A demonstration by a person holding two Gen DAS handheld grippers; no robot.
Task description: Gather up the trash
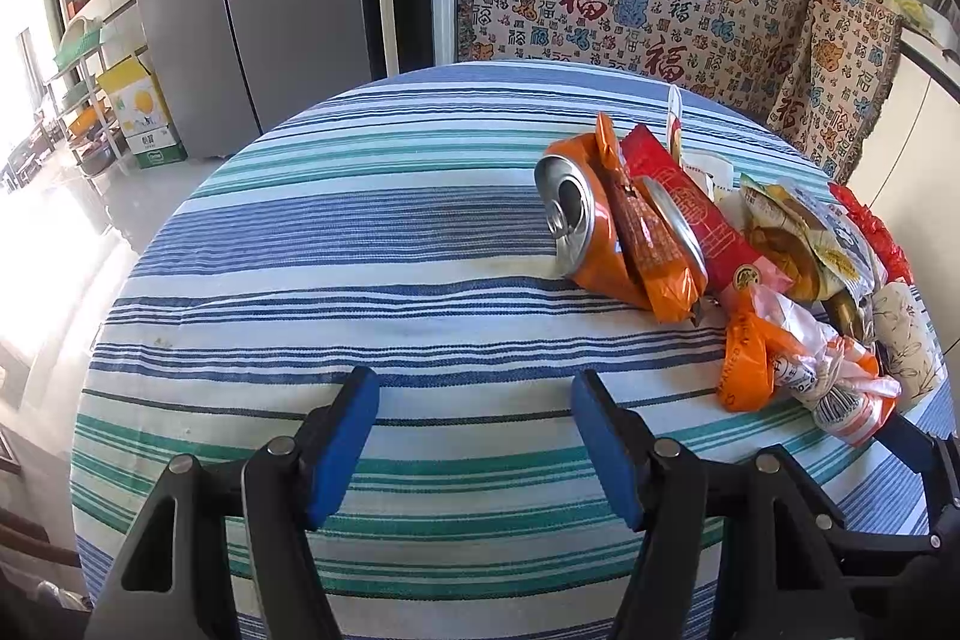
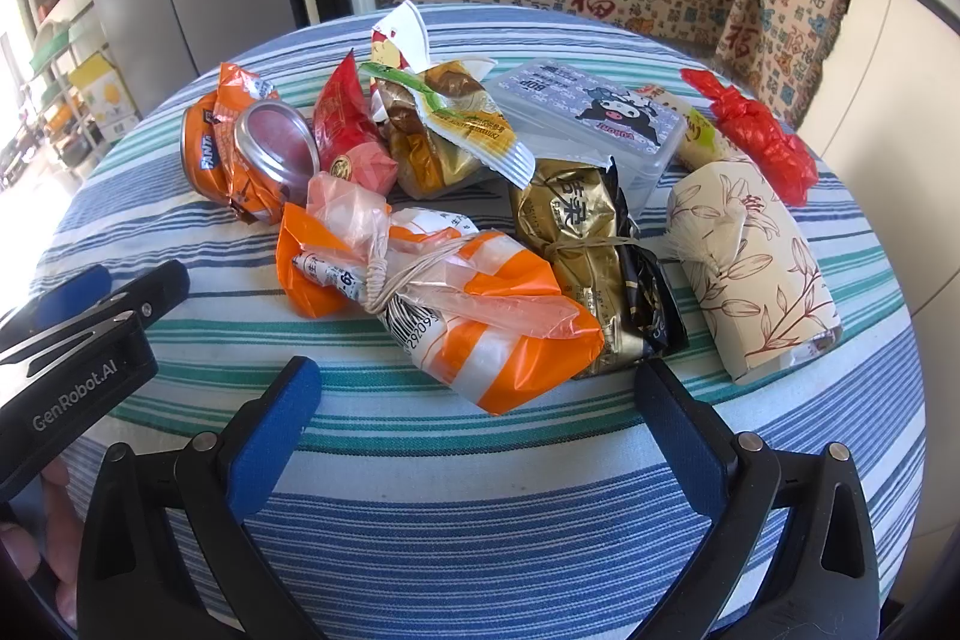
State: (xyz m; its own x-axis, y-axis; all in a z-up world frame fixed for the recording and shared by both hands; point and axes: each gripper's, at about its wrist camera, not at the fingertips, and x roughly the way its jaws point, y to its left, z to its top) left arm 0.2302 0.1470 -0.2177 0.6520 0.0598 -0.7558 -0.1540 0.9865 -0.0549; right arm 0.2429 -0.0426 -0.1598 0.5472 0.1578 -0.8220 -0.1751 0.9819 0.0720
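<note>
Two grippers hang over a round table in a striped cloth (image 2: 480, 520), both with blue pads spread wide and nothing between them. From the right wrist view, the right gripper (image 2: 477, 394) sits at 6 o'clock, its fingers just short of the trash pile: an orange-and-white bag tied with string (image 2: 480, 316) lies nearest, touching a gold foil packet (image 2: 585, 244) at its 3 o'clock. A floral paper roll (image 2: 762, 262) stands farther toward 3 o'clock, a crumpled red bag (image 2: 756, 136) at 2 o'clock, and a clear lidded box (image 2: 600, 118) at 12 o'clock. An orange can (image 2: 204, 148) lies on its side at 10 o'clock. From the left wrist view, the left gripper (image 1: 474, 388) faces bare cloth, with the can (image 1: 576, 226) and wrappers at its 1 o'clock.
</note>
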